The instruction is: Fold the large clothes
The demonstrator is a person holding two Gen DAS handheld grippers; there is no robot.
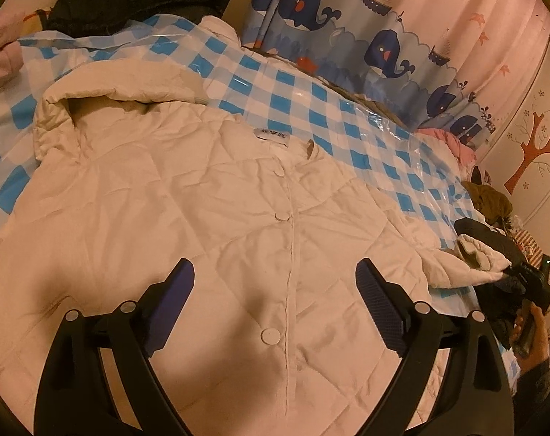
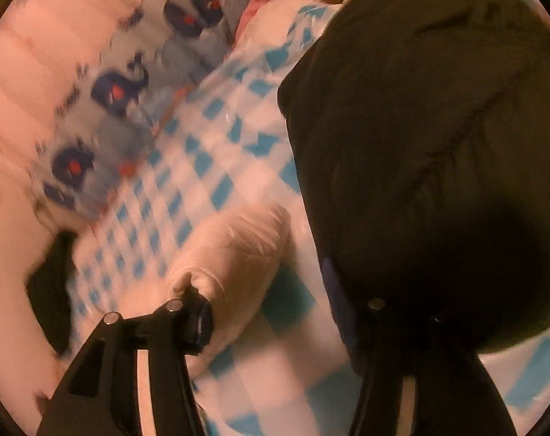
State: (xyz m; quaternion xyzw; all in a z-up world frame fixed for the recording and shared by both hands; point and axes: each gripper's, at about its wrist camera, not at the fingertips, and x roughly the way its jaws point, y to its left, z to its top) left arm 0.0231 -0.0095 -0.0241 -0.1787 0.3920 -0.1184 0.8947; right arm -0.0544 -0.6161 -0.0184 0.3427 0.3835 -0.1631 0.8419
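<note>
Neck label (image 1: 273, 134) unreadable — left gripper (image 1: 275, 290) wide over white jacket (image 1: 202, 218); right's state unclear.

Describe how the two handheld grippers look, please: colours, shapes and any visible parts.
The left gripper has two black plastic arms that spread in a V shape, with round silver pins at the joints. Its fingers carry dark blue pads with a fine dotted texture. The right gripper has the same black frame and silver pins; its picture is blurred, so the pad texture is hard to see.

No legible text; jacket label (image 1: 273, 133) unreadable
</note>
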